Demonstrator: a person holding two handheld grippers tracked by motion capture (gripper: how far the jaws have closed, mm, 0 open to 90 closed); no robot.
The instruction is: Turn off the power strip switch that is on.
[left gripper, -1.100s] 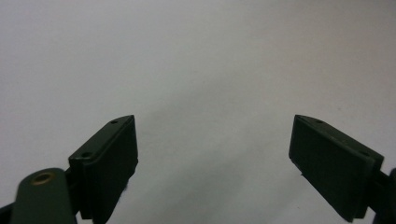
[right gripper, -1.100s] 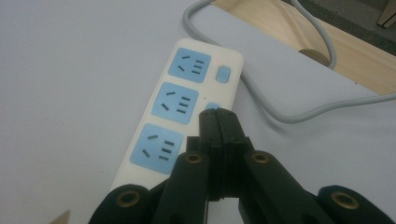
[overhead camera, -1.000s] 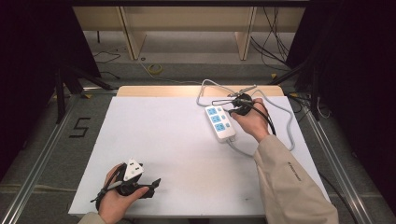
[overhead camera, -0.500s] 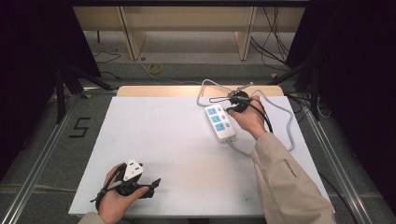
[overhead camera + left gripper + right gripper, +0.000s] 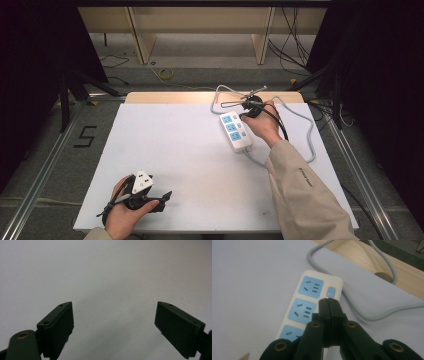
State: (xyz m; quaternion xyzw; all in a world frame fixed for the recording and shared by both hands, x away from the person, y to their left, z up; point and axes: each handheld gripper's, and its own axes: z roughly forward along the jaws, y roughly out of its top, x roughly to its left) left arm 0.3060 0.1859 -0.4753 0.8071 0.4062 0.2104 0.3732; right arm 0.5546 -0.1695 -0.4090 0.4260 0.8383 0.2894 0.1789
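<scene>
White bench (image 5: 200, 150) carried a white power strip (image 5: 235, 131) at far right, three blue sockets up, blue switch (image 5: 331, 292) at its far end with a small red light beside it. Grey cable (image 5: 305, 130) looped off the far end and round the strip's right side. Right tongs (image 5: 328, 301) were pressed fully together, nothing between them, tips just at the switch; contact unclear. Left tongs (image 5: 115, 322) sat near left, spread wide, empty, over bare bench.

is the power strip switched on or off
Looks on: a faint red light glows just above the blue switch on the power strip. The shut right gripper hovers at that switch.
</scene>
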